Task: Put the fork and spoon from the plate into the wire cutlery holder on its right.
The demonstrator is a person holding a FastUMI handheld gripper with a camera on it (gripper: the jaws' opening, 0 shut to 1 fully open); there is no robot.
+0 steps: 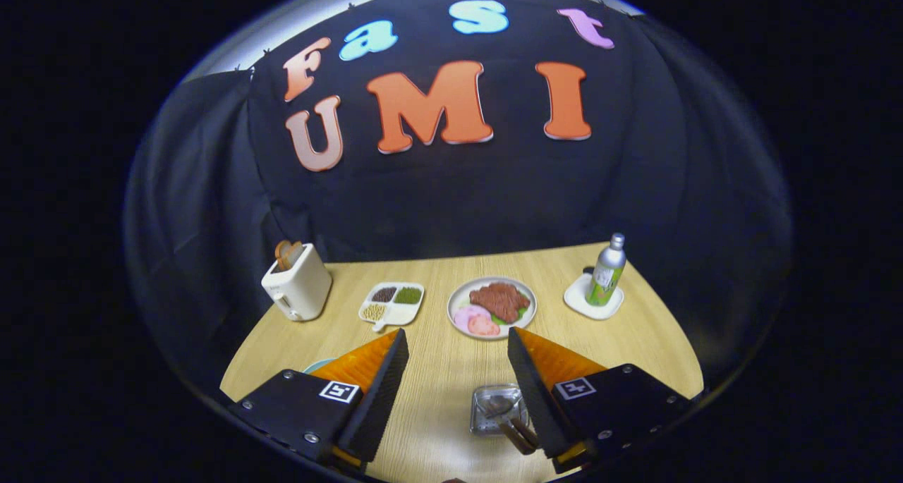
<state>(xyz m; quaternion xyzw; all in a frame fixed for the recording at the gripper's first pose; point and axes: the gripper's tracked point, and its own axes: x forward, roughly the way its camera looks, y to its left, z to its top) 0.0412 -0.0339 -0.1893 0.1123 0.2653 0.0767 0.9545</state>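
My gripper [457,336] is open, held high over the wooden table [437,370] with nothing between its fingers. Below, close to the inner side of the right finger, stands the wire cutlery holder [494,409], seen from above. Brown cutlery handles [520,435] stick out of it and lean toward the right finger; a metal end shows inside the holder. I cannot tell fork from spoon. A sliver of a teal plate rim [319,364] peeks out beside the left finger; the rest of the plate is hidden behind that finger.
Beyond the fingers, along the back of the table, stand a white toaster [296,285] with toast, a white divided dish [392,303] of beans, a plate of meat and ham [492,307], and a green bottle [607,271] on a white coaster.
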